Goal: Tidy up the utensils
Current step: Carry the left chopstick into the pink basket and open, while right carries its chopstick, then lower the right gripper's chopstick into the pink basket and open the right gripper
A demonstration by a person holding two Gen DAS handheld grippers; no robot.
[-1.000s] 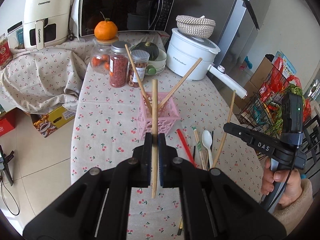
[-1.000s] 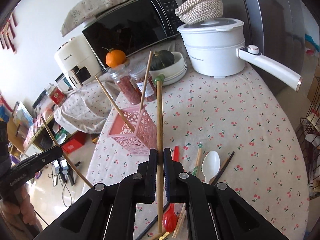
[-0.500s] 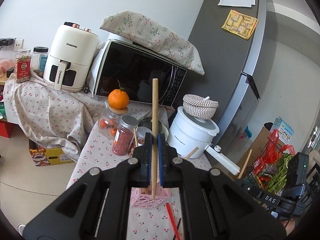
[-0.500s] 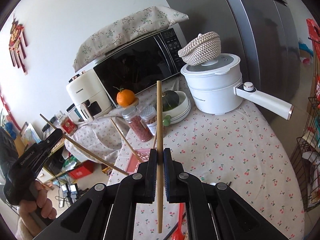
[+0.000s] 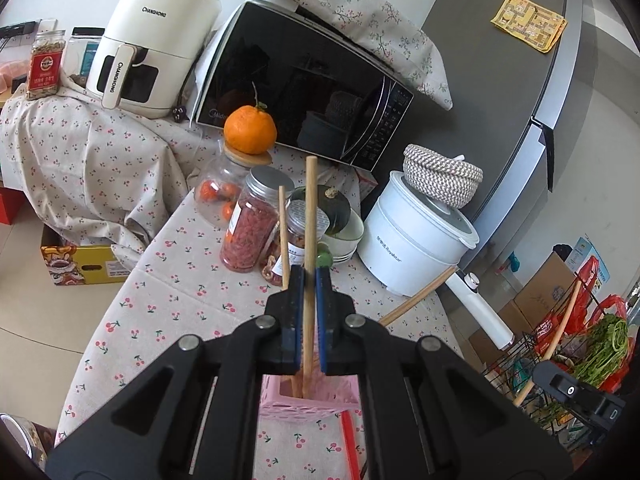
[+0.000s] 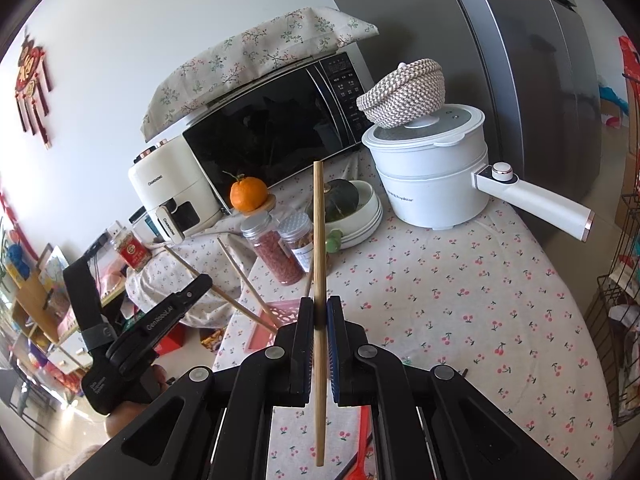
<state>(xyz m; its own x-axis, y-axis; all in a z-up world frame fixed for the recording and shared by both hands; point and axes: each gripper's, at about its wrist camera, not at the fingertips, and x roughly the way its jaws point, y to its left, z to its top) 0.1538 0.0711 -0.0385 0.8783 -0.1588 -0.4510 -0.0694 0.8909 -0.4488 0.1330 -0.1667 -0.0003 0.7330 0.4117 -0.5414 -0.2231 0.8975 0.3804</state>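
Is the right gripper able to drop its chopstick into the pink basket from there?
Probably yes. The right gripper holds its chopstick upright, beside the pink basket, but the left gripper and its chopstick sit over the opening.

Left wrist view sits low over the table's (image 5: 168,276) near edge, facing the microwave (image 5: 296,84) at its far end; right wrist view looks from further right, higher; both share microwave, white pot (image 6: 432,168), pink basket (image 5: 308,400)
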